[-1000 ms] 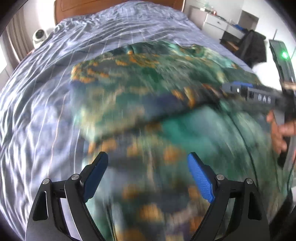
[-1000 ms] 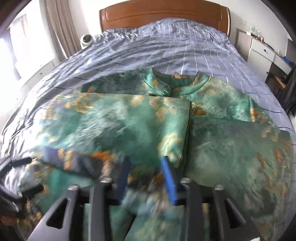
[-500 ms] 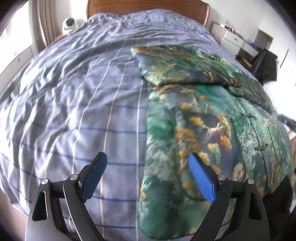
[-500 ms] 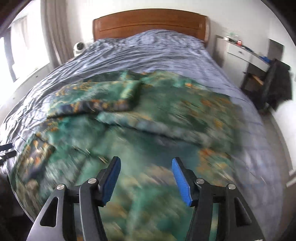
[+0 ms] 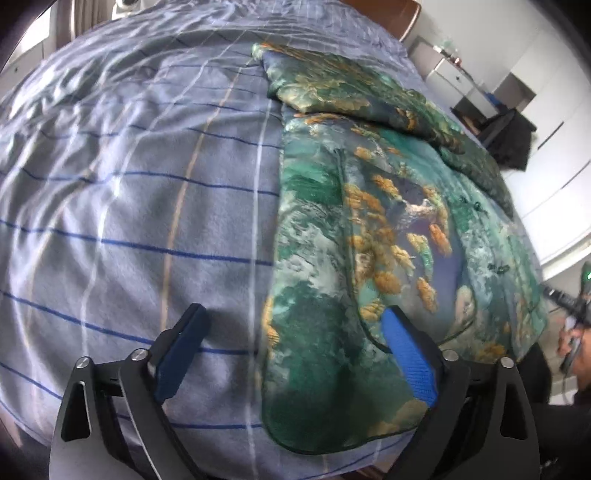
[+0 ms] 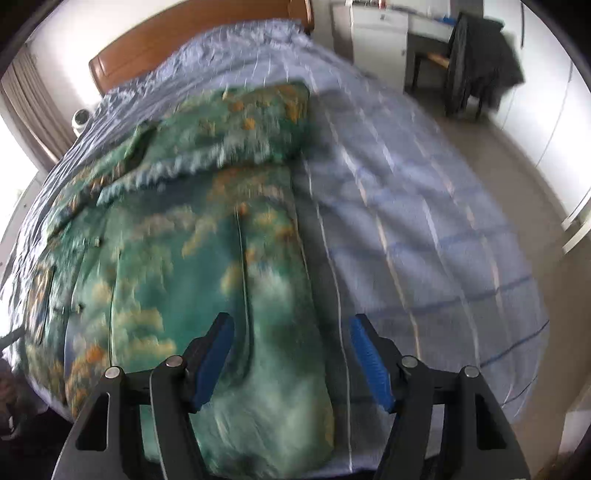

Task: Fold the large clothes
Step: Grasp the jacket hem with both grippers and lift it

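Note:
A large green jacket [image 5: 369, 229] with orange and blue print lies flat on the bed, its sleeves folded across the chest [image 5: 332, 85]. My left gripper [image 5: 295, 325] hovers over the jacket's lower left corner. Its jaws are opening wide and the hem edge lies below them, untouched. In the blurred right wrist view the jacket [image 6: 177, 258] fills the left half. My right gripper [image 6: 291, 328] hangs over the jacket's right edge, jaws opening and holding nothing. The right gripper [image 5: 569, 302] and the person's hand [image 5: 572, 343] also show at the far right of the left wrist view.
A blue striped bed cover [image 5: 129, 184] [image 6: 424, 221] lies under the jacket. Beyond it are a wooden headboard [image 6: 184, 40], white drawers [image 6: 373, 33], and a chair draped with dark clothing [image 6: 476, 62]. Bare floor [image 6: 517, 155] runs along the bed's right side.
Both grippers have swung apart from over the middle of the jacket to its opposite side edges. The right jaws stand wider than before, with no fabric between them.

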Demonstrator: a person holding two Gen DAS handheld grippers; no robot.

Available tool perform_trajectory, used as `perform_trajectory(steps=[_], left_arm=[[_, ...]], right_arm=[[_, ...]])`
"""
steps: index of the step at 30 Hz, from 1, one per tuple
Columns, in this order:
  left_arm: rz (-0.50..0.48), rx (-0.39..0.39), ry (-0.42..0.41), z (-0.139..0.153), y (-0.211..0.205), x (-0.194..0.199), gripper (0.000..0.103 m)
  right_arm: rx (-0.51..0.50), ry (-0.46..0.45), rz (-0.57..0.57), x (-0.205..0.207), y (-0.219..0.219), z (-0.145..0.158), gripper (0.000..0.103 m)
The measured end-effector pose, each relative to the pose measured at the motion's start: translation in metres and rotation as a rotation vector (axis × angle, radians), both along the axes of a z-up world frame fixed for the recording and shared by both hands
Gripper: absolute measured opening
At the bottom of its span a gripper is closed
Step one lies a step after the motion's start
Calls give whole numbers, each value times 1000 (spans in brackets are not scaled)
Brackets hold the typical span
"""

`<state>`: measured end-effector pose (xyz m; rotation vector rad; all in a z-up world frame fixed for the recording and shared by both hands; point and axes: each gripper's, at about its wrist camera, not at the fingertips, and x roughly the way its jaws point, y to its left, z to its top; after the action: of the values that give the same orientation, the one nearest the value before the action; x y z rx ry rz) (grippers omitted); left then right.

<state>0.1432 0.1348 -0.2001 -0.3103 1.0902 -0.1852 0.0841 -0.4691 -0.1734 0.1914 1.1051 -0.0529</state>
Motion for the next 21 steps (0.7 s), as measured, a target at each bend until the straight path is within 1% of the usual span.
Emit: perform_trajectory(steps=[3,5,8,11,13,15,16,17,18,20,21], left_arm=[[-49,-23,14,-5,-11,0,97],[-88,-3,16,-8,-22,1,97],[-131,1,26,-11,-29,1,97],[-173,-16,50,-12,-34,0,97],[-198,-18,71,-13,-38,-2,96],[-221,1,90,-14,-43,-6,88],[-228,16,97,-14,-45,-7,81],[-235,40,102,-12,-47,-8,73],[-238,47,106,-11,-48,-9,67],[-233,53,116,-7,-46,-10,41],[-228,55,119,-4,-45,-11,33]], right_arm=[[36,29,42,-7,-1,-12,67],[60,40,61,-10,-1,-16,67],[108,53,99,-13,1,-24,68],[99,79,154,-15,3,-29,68],[119,88,166,-16,4,-29,68],[157,114,173,-16,4,-30,69],[169,129,183,-15,7,-30,69],[172,137,195,-15,9,-30,66],[172,141,210,-14,13,-28,62],[169,145,220,-14,17,-25,41],[169,142,217,-13,18,-24,35]])
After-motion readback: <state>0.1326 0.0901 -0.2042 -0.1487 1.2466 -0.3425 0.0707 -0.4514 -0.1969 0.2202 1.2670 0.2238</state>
